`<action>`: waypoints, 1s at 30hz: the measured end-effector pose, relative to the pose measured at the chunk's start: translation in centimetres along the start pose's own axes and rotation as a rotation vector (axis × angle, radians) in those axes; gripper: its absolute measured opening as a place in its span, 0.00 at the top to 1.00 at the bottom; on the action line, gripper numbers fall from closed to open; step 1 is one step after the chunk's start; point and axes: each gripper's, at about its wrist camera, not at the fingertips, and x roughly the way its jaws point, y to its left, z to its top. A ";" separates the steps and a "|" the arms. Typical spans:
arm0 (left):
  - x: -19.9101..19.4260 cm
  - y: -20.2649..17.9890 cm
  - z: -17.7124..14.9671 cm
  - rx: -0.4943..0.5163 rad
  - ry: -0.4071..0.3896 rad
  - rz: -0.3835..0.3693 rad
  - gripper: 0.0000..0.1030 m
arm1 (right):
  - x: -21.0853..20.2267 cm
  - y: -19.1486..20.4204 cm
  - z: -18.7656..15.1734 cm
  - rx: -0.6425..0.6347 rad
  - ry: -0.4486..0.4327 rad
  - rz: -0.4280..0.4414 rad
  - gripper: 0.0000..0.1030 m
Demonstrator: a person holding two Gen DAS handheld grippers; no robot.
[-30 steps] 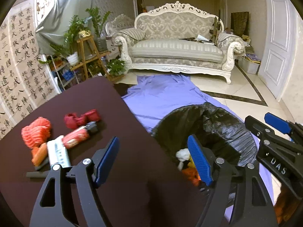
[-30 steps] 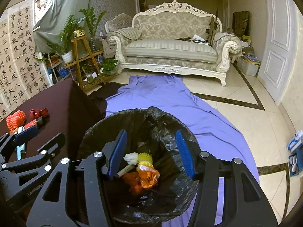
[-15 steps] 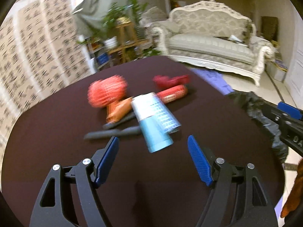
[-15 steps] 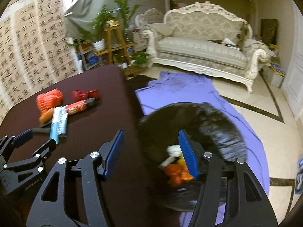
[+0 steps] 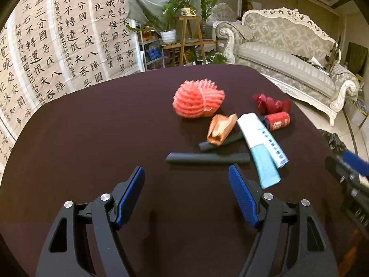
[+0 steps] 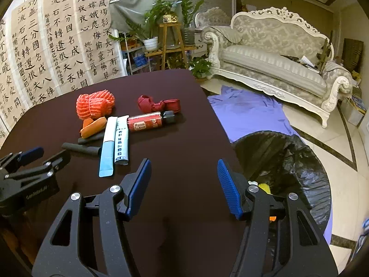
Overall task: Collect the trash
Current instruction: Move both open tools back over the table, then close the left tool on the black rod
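Note:
Trash lies on a dark round table (image 5: 92, 138): an orange foam net (image 5: 197, 100), an orange wrapper (image 5: 220, 128), two black tubes (image 5: 207, 158), a white-and-blue tube (image 5: 263, 147), a red bottle (image 5: 278, 120) and a crumpled red wrapper (image 5: 269, 103). My left gripper (image 5: 186, 184) is open and empty, just short of the black tube. My right gripper (image 6: 184, 177) is open and empty over the table's right part; the white-and-blue tube (image 6: 115, 142) and red bottle (image 6: 147, 121) lie ahead to its left. The black-lined bin (image 6: 283, 159) holds trash at the right.
A purple cloth (image 6: 249, 113) lies on the tiled floor beyond the bin. A white sofa (image 6: 276, 62) stands at the back right. A wooden plant stand (image 6: 170, 43) and calligraphy sheets (image 6: 46, 46) line the back left wall.
Both grippers have swung left from over the bin to face the table. The trash pile now sits ahead of the left gripper. Both stay open and empty.

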 end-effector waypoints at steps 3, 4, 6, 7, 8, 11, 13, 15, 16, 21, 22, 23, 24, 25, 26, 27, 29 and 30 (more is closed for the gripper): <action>0.7 -0.9 0.8 -0.001 0.005 -0.004 0.29 | 0.2 -0.1 0.0 0.005 0.003 0.000 0.44; 1.1 -1.0 1.0 -0.002 0.007 -0.004 0.29 | 0.2 -0.2 0.0 0.009 0.004 0.002 0.44; 1.8 -1.4 1.4 -0.003 0.017 0.008 0.29 | 0.3 -0.4 -0.1 0.014 0.006 0.004 0.44; 2.1 -1.6 1.6 -0.005 0.024 0.013 0.29 | 0.3 -0.6 -0.1 0.018 0.007 0.006 0.44; 2.4 -1.8 1.8 -0.008 0.028 0.017 0.29 | 0.4 -0.7 -0.1 0.022 0.009 0.010 0.44; 3.4 -2.2 1.9 -0.002 0.053 0.048 0.29 | 0.6 -0.9 -0.1 0.030 0.012 0.019 0.43; 3.7 -2.0 1.7 -0.002 0.068 0.050 0.29 | 0.6 -0.9 -0.1 0.032 0.012 0.023 0.43; 3.5 -1.7 1.4 -0.002 0.076 0.045 0.29 | 0.6 -0.9 -0.1 0.030 0.011 0.027 0.43; 3.3 -1.5 1.2 0.000 0.079 0.044 0.29 | 0.5 -0.9 -0.1 0.030 0.010 0.028 0.43; 2.7 -0.3 0.0 -0.007 0.103 0.033 0.29 | 0.6 -0.9 -0.1 0.029 0.010 0.028 0.43; 2.5 0.0 -0.2 -0.009 0.104 0.033 0.29 | 0.6 -0.9 -0.1 0.029 0.010 0.027 0.43; 2.3 0.3 -0.4 -0.010 0.105 0.033 0.29 | 0.6 -0.9 -0.1 0.027 0.010 0.025 0.43; 2.1 0.4 -0.5 -0.011 0.106 0.034 0.29 | 0.6 -0.9 -0.1 0.025 0.009 0.025 0.43; 2.1 0.7 -0.5 -0.013 0.106 0.034 0.29 | 0.6 -0.8 -0.1 0.022 0.008 0.022 0.43; 2.0 0.8 -0.6 -0.016 0.107 0.032 0.29 | 0.6 -0.7 -0.1 0.019 0.008 0.019 0.43; 1.9 1.1 -0.8 -0.021 0.110 0.028 0.28 | 0.6 -0.7 -0.1 0.017 0.008 0.018 0.43; 1.7 1.2 -1.1 -0.025 0.112 0.027 0.28 | 0.6 -0.6 -0.1 0.014 0.008 0.015 0.43; 1.6 1.4 -1.2 -0.026 0.112 0.027 0.28 | 0.6 -0.6 -0.1 0.013 0.009 0.014 0.43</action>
